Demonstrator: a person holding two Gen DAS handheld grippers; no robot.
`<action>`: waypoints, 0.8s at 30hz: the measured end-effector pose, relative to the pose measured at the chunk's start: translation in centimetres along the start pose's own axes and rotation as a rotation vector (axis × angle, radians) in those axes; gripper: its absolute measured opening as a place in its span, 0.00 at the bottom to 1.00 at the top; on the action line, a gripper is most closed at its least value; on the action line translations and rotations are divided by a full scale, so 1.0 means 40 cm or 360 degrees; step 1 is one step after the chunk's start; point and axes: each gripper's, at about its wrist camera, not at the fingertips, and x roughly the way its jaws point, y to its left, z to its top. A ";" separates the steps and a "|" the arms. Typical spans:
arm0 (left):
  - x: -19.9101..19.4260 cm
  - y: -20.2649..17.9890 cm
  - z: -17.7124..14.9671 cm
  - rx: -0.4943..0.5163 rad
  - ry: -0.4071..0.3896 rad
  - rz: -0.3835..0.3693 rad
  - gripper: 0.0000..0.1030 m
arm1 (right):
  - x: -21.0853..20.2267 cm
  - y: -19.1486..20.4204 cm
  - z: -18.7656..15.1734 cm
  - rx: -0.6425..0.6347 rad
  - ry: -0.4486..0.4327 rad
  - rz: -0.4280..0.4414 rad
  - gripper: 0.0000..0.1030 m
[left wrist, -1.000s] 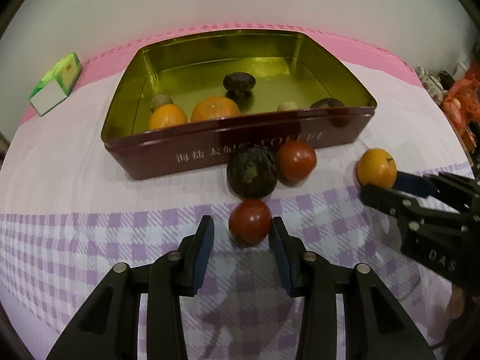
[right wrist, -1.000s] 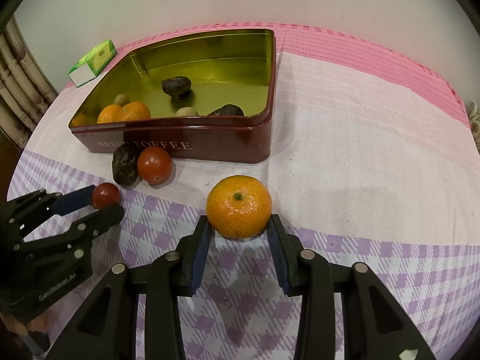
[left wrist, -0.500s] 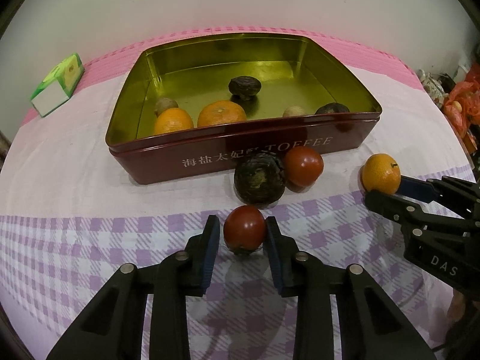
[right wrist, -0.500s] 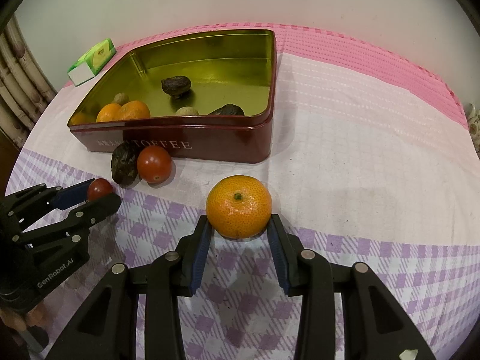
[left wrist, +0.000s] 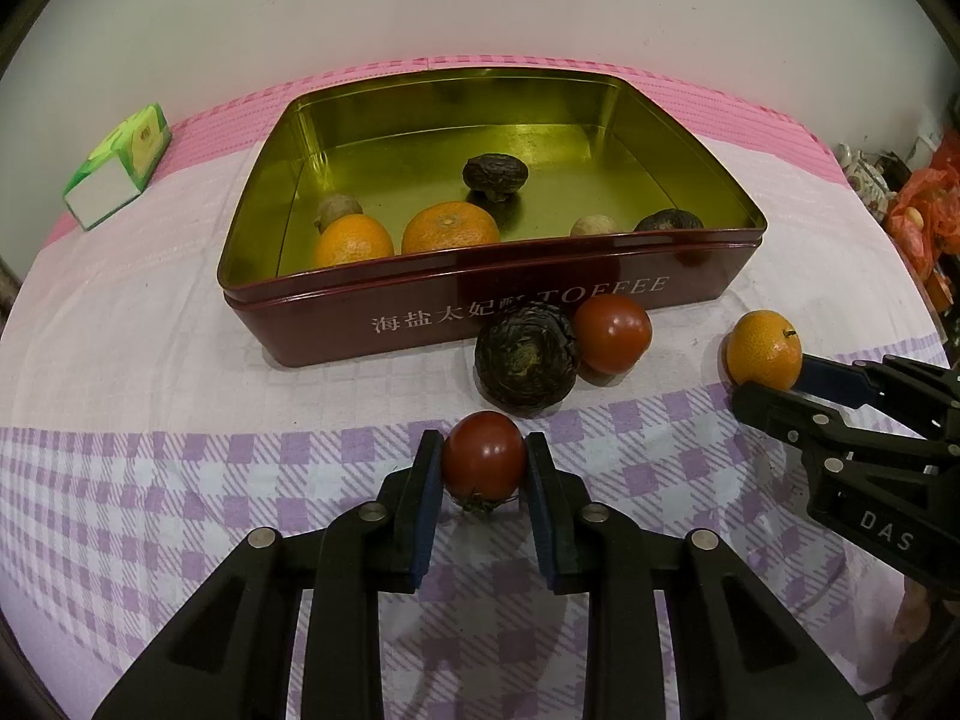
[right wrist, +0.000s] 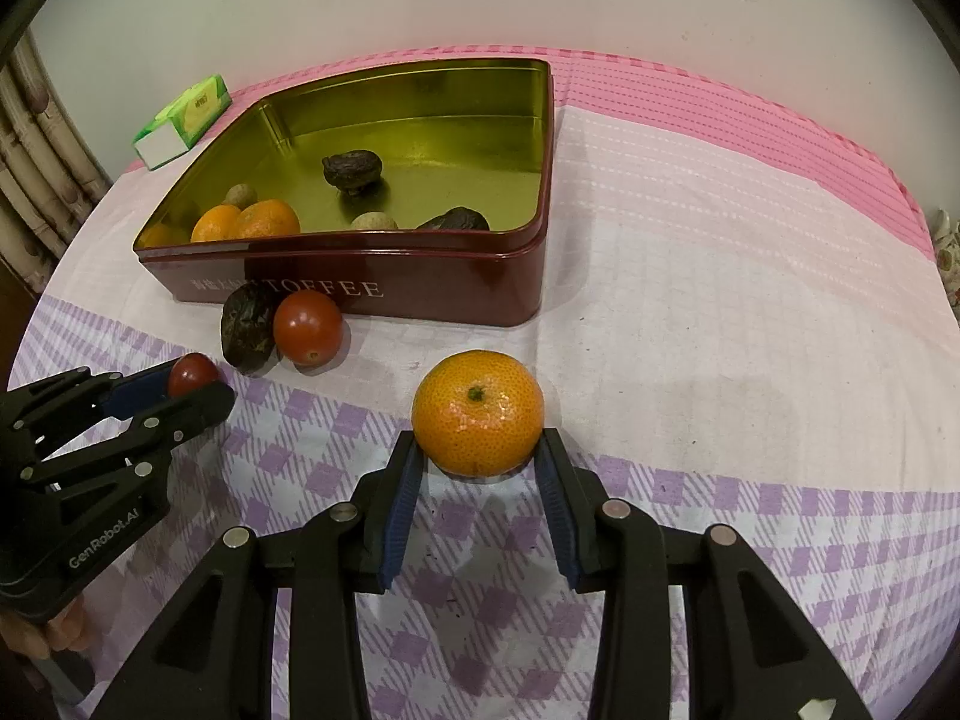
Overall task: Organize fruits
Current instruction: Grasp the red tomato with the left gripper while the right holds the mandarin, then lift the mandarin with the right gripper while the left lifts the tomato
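A small red tomato [left wrist: 483, 455] rests on the checked cloth, and the jaws of my left gripper [left wrist: 483, 471] are closing, their blue pads pressed on its two sides. My right gripper [right wrist: 478, 463] is shut on a mandarin [right wrist: 478, 414] that sits on the cloth to the right. A dark red toffee tin [left wrist: 336, 330] stands open behind them. It holds two mandarins [left wrist: 354, 240], two dark wrinkled fruits [left wrist: 495, 171] and two small pale fruits [left wrist: 339, 207]. Against the tin's front wall lie another tomato [left wrist: 612, 333] and a dark wrinkled fruit [left wrist: 525, 360].
A green and white tissue packet [left wrist: 120, 162] lies at the far left on the pink cloth. Orange bags and clutter [left wrist: 918, 204] sit past the table's right edge. A curtain [right wrist: 30, 168] hangs at the left in the right wrist view.
My left gripper's jaws have drawn in from either side of the tomato until the pads press on it. The right gripper has kept its hold on the mandarin and has not moved.
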 end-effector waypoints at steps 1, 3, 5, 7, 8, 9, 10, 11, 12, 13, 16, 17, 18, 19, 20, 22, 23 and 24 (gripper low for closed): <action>-0.001 0.000 -0.001 0.0002 -0.0001 0.0000 0.27 | 0.000 0.001 0.000 -0.0001 0.0001 -0.0004 0.36; 0.000 0.000 0.001 0.0000 0.0000 0.0002 0.27 | 0.001 0.004 -0.001 -0.0009 0.0000 -0.0014 0.36; -0.001 0.002 0.000 -0.0002 0.0002 0.0000 0.27 | 0.001 0.005 -0.001 -0.0010 -0.0003 -0.0019 0.36; -0.003 0.002 -0.001 0.0000 0.0002 -0.0004 0.27 | 0.002 0.005 0.000 -0.0007 -0.0002 -0.0021 0.36; -0.004 0.002 -0.002 0.0000 0.0005 -0.0003 0.27 | 0.001 0.005 0.000 -0.0003 -0.0002 -0.0020 0.35; -0.004 0.003 -0.002 -0.0002 0.0006 -0.0003 0.27 | 0.002 0.005 0.000 0.0001 -0.0001 -0.0018 0.35; -0.005 0.004 -0.003 -0.0005 0.0006 -0.0004 0.27 | 0.002 0.005 0.000 0.0001 -0.0001 -0.0019 0.35; -0.005 0.005 -0.002 -0.0006 0.0006 -0.0003 0.27 | 0.002 0.005 0.000 0.0002 0.0002 -0.0019 0.35; -0.006 0.005 -0.003 -0.0005 0.0005 -0.0003 0.27 | 0.001 0.005 0.000 0.0007 0.0004 -0.0017 0.35; -0.007 0.006 -0.003 -0.0006 0.0003 -0.0001 0.27 | 0.002 0.004 0.000 0.0012 0.0005 -0.0013 0.35; -0.012 0.003 -0.007 -0.0001 -0.0002 0.0007 0.27 | 0.002 0.004 0.002 0.0015 0.0010 -0.0006 0.35; -0.015 0.004 -0.008 0.0000 -0.0006 0.0011 0.27 | 0.003 0.004 0.002 0.0017 0.0014 0.0000 0.35; -0.017 0.004 -0.008 -0.0003 -0.0009 0.0012 0.27 | 0.003 0.005 0.002 0.0015 0.0018 0.0004 0.35; -0.020 0.004 -0.008 -0.0007 -0.0010 0.0010 0.27 | 0.003 0.007 0.001 0.0011 0.0022 0.0003 0.35; -0.022 0.006 -0.007 -0.0012 -0.0013 0.0008 0.27 | 0.002 0.009 0.000 0.0011 0.0024 0.0006 0.35; -0.027 0.007 -0.007 -0.0020 -0.0020 0.0010 0.27 | -0.002 0.012 -0.001 0.0014 0.0029 0.0018 0.35; -0.030 0.008 -0.006 -0.0020 -0.0022 0.0012 0.27 | -0.004 0.014 -0.001 0.0012 0.0029 0.0020 0.35; -0.033 0.009 -0.006 -0.0021 -0.0028 0.0012 0.27 | -0.007 0.015 -0.002 0.0009 0.0028 0.0024 0.35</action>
